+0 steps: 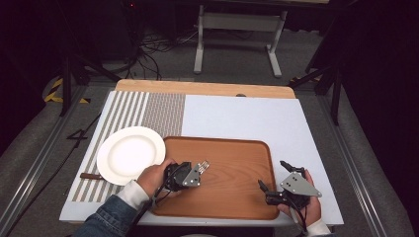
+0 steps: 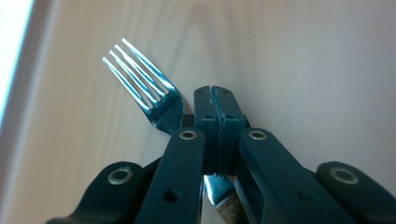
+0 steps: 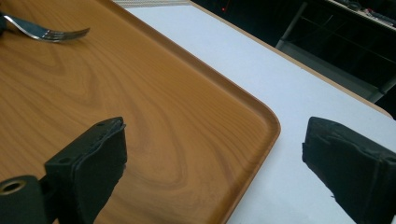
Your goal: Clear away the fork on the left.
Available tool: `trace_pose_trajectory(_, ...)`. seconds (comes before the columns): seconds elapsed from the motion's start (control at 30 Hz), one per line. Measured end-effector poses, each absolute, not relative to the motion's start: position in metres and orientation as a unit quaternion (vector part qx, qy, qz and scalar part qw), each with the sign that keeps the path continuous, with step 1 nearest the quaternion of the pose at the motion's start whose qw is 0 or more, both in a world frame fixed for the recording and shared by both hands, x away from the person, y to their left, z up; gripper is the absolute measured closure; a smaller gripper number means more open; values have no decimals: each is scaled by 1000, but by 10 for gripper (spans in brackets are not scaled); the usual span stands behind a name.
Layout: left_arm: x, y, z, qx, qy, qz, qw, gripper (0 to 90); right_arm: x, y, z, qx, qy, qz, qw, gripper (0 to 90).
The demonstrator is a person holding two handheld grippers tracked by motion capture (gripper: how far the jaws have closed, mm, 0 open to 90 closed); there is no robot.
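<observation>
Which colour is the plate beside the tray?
White, plain; the plate shows best in the high view.

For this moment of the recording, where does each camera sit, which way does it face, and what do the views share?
High view: above the person's side, looking forward and down on the brown wooden tray, round white plate, both hands and grippers.
Left gripper view: on the left gripper, looking along jaws shut on the silver metal fork over the tray.
Right gripper view: on the right gripper, jaws open, facing the tray's rounded corner and white tabletop.
All three share fork and tray.
</observation>
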State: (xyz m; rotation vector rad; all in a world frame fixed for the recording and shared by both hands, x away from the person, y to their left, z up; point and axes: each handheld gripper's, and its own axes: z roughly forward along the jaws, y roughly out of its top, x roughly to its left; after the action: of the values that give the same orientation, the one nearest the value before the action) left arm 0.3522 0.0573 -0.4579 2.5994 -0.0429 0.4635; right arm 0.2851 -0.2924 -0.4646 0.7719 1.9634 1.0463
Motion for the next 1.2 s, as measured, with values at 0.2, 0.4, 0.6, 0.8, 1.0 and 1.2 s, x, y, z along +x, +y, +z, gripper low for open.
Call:
trace_pose_trajectory(0.2,359,66,-457,955,7,175,239,900,285,-292,-464,302,771,409,384,74)
trace_pose_trajectory(0.4,363,73,-456,956,29,176,234,900,286,-291,-465,303,775,403,381,74)
trace_pose_trajectory(0.6,366,83,-455,957,50,181,220,900,286,-292,-466,305,775,402,380,74)
trace_pose_trajectory(0.8,368,91,-455,958,60,182,212,899,286,-291,-465,305,776,401,379,74)
trace_pose_trajectory(1.0,366,96,-454,959,67,185,203,900,286,-291,-466,304,778,399,378,74)
trace_pose_trajectory(1.2,365,105,-454,960,77,181,199,899,286,-291,-466,304,779,399,377,74)
